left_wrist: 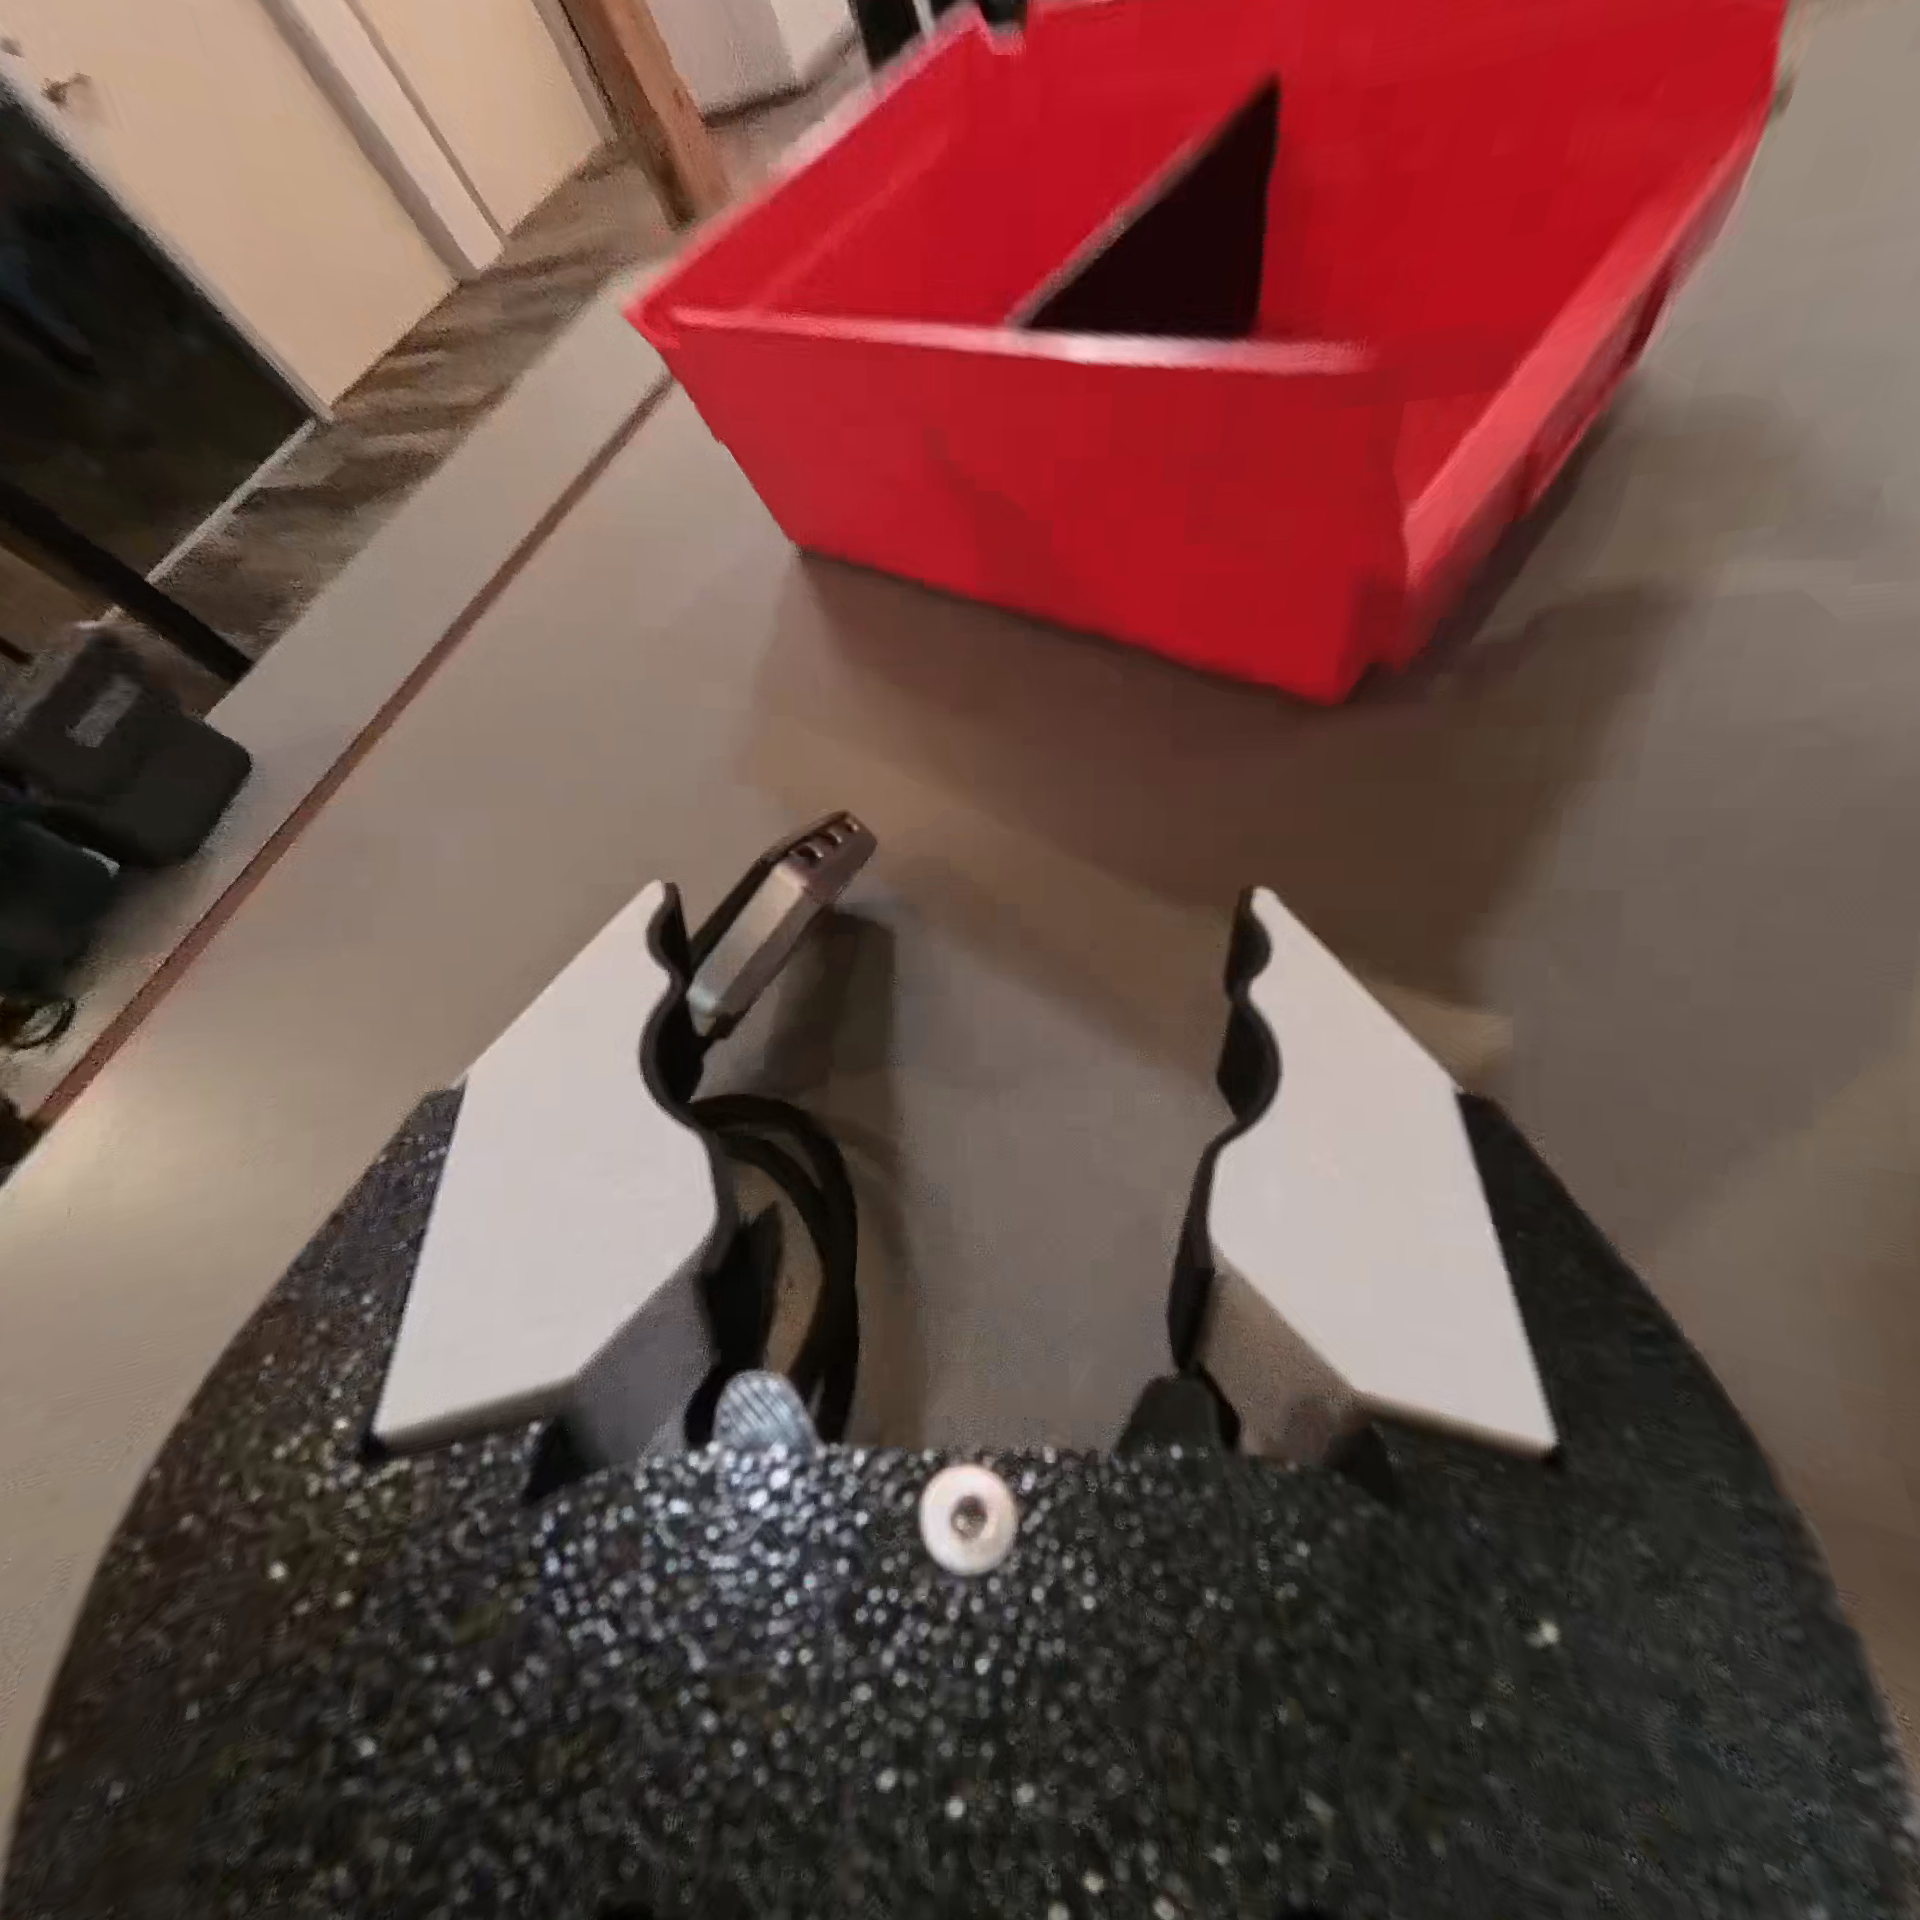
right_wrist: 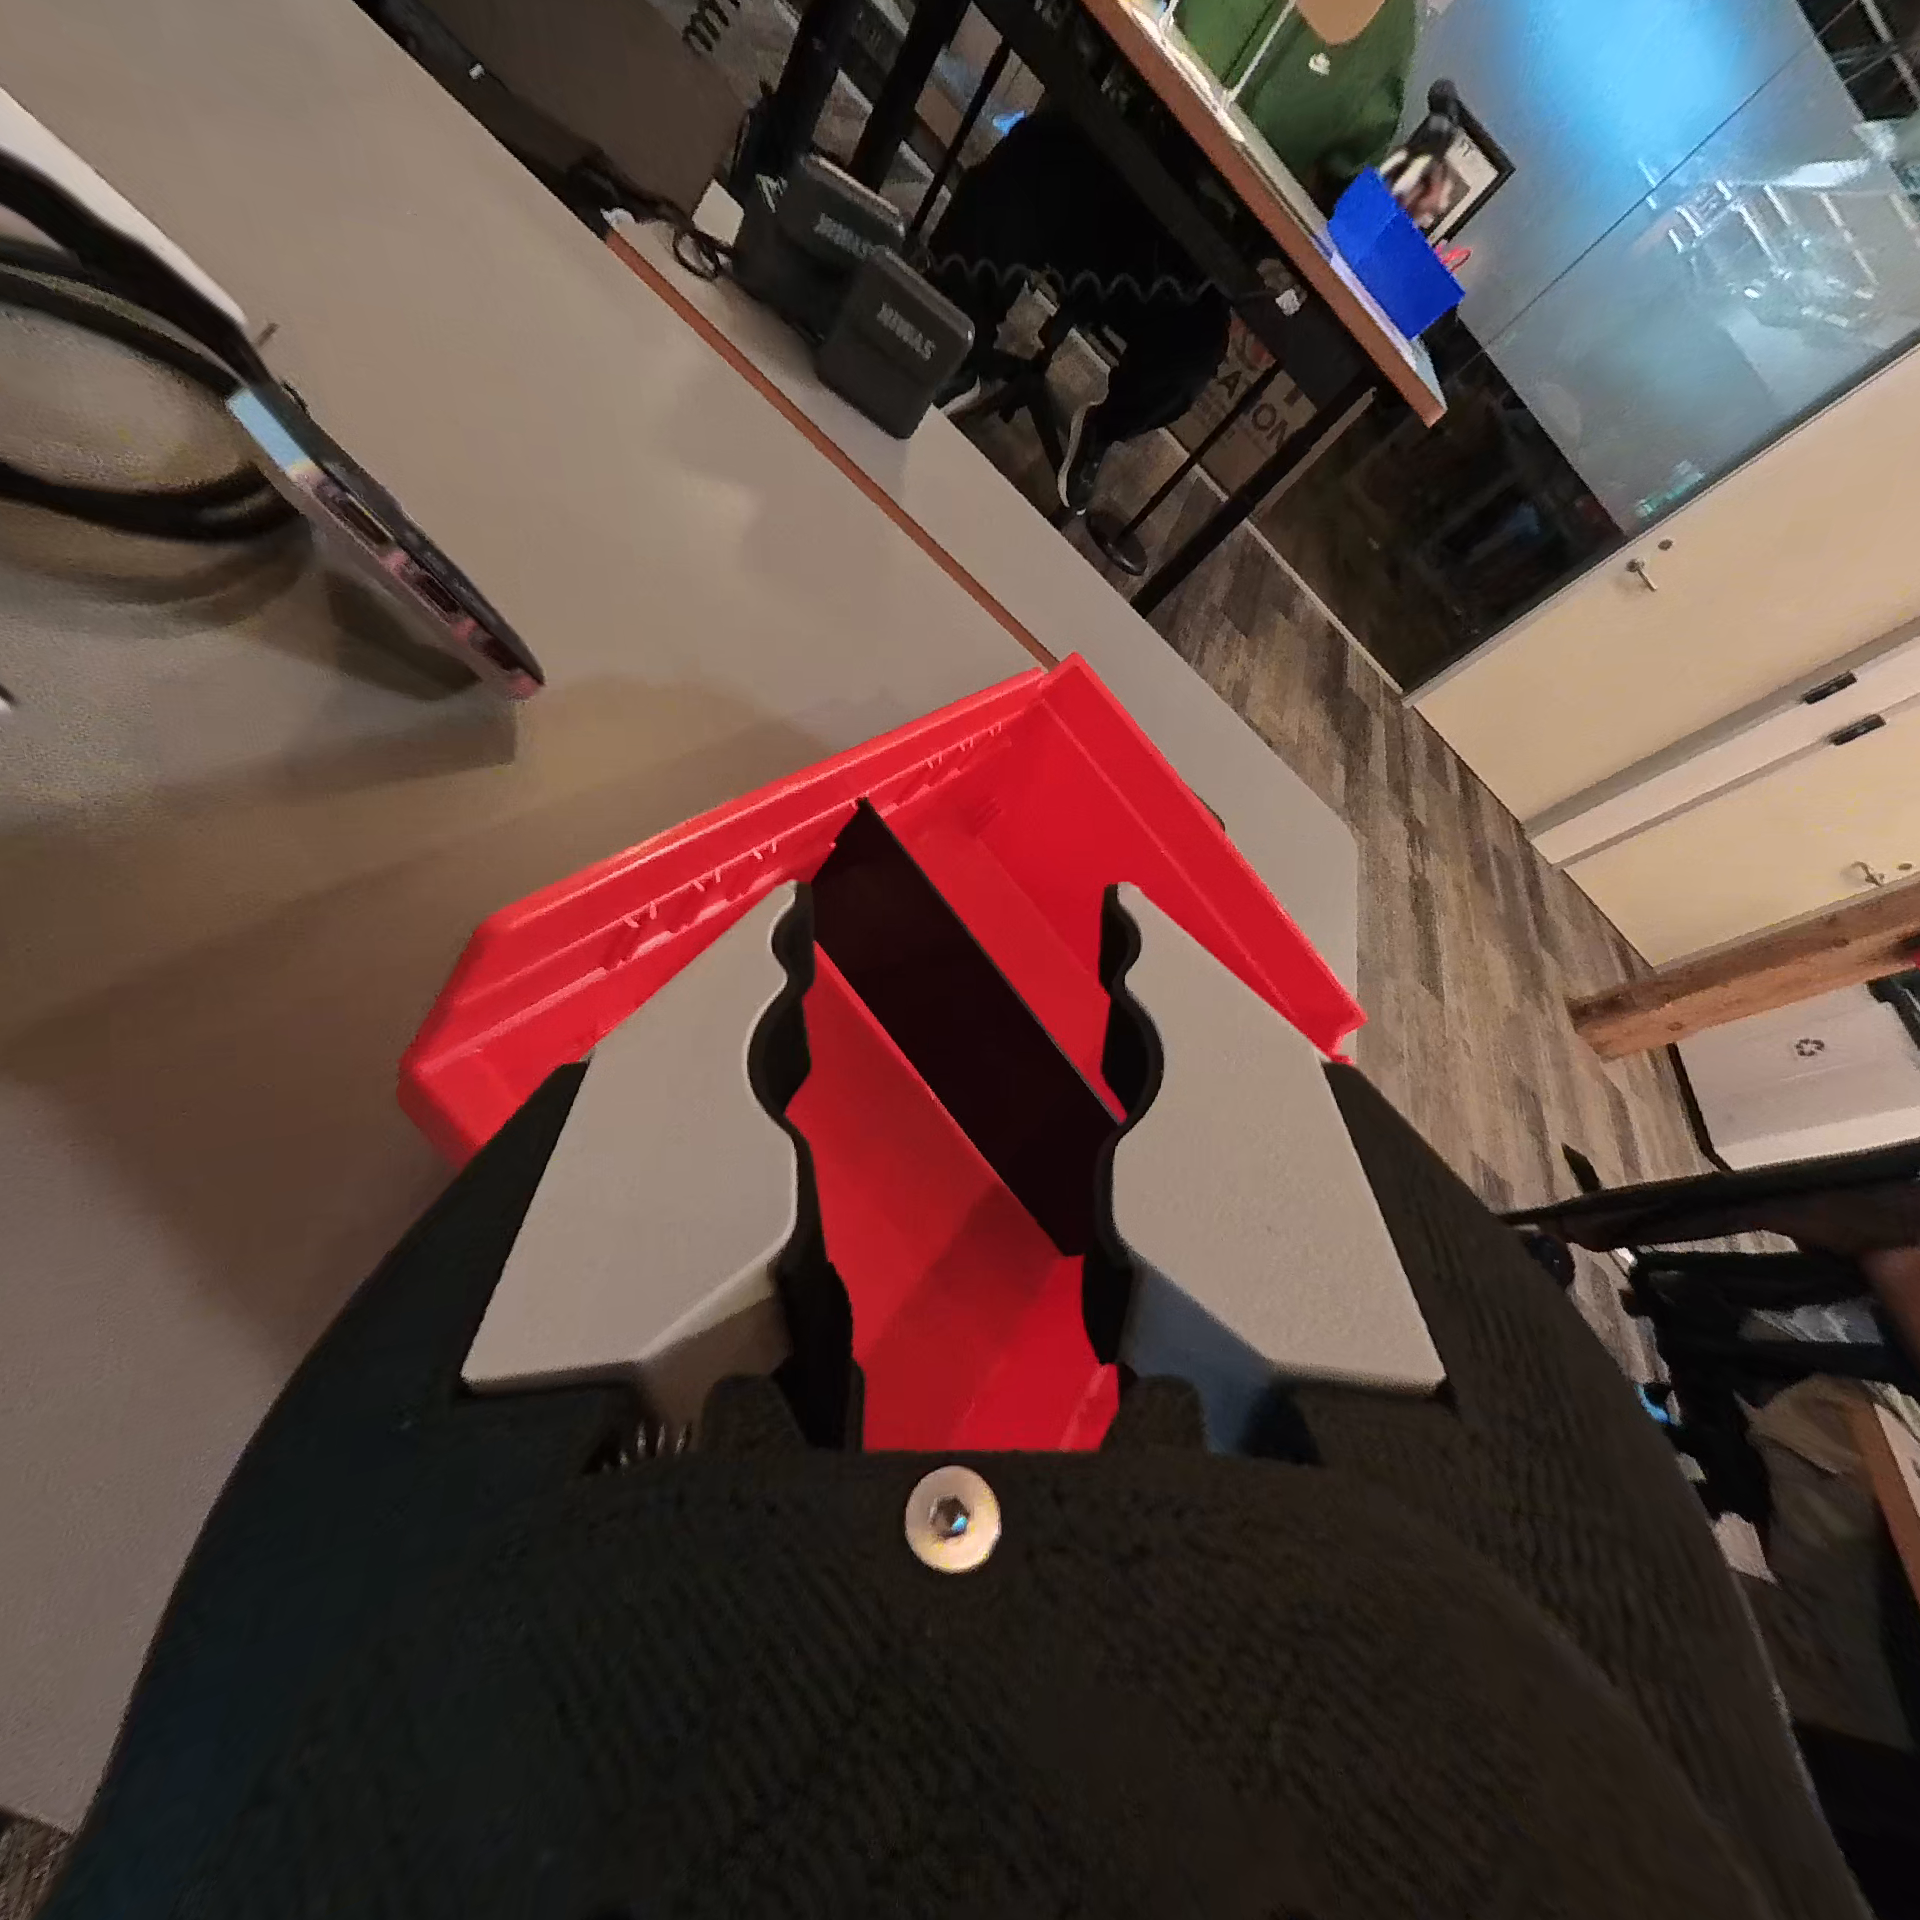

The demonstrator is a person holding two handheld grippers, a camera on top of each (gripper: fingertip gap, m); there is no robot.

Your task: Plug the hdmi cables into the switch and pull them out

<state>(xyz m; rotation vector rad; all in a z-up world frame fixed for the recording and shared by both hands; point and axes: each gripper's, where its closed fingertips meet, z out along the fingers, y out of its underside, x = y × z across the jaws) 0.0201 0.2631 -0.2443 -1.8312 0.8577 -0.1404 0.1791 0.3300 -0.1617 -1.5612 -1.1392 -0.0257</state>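
In the left wrist view a small silver HDMI switch (left_wrist: 774, 925) lies on the grey table just inside my left finger (left_wrist: 582, 1122). Black cables (left_wrist: 821, 1236) trail from it toward me between the fingers. My left gripper (left_wrist: 956, 914) is open wide and holds nothing. In the right wrist view the switch (right_wrist: 384, 530) sits at the far left with its ports showing, and black cables (right_wrist: 114, 301) run off its back end. My right gripper (right_wrist: 951, 935) is open and empty, hovering over a red bin (right_wrist: 644, 914), well away from the switch.
The red bin (left_wrist: 1039, 468) has a black divider (right_wrist: 966, 1029) across it and stands on the table ahead of the left gripper. The table edge (left_wrist: 343, 748) runs along the left. Black cases (right_wrist: 883, 332) sit at the far table edge, with floor and furniture beyond.
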